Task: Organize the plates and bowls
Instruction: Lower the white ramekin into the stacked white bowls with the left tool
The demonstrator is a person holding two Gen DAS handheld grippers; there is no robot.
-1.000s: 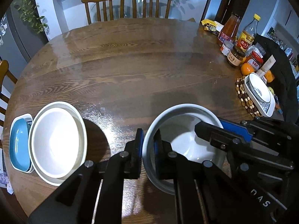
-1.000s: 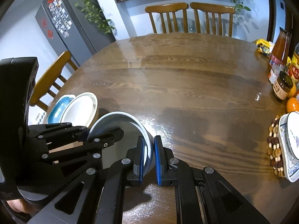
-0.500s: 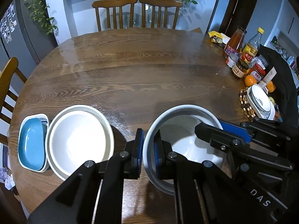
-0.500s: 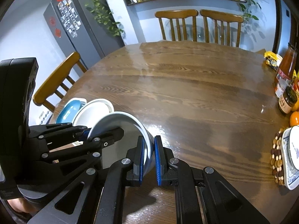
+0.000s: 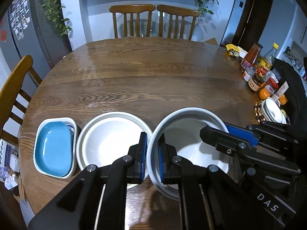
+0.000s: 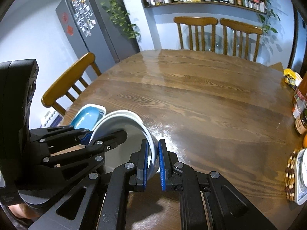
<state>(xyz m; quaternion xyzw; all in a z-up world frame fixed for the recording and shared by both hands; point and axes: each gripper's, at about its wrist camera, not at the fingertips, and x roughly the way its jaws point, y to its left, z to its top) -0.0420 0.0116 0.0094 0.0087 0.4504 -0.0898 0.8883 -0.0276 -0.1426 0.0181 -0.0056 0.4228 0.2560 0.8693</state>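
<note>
A deep white bowl (image 5: pixel 191 132) hangs above the round wooden table (image 5: pixel 145 80), held by both grippers. My left gripper (image 5: pixel 152 153) is shut on its near-left rim; the same bowl (image 6: pixel 122 118) appears in the right wrist view, where my right gripper (image 6: pixel 152 163) is shut on its right rim. Just left of the held bowl, a wide white bowl (image 5: pixel 107 140) rests on the table. Further left lies a blue oval dish (image 5: pixel 53 149) nested in a white rectangular dish (image 5: pixel 73 122).
Bottles and jars (image 5: pixel 257 71), oranges (image 5: pixel 264 94) and a patterned plate (image 5: pixel 272 111) on a beaded trivet crowd the table's right edge. Wooden chairs (image 5: pixel 153 21) stand at the far side and at the left (image 5: pixel 13 84). A dark fridge (image 6: pixel 90 28) stands behind.
Both grippers have carried the deep bowl up and leftward, closer to the wide white bowl; the stacked dishes now appear nearer the centre of the left wrist view.
</note>
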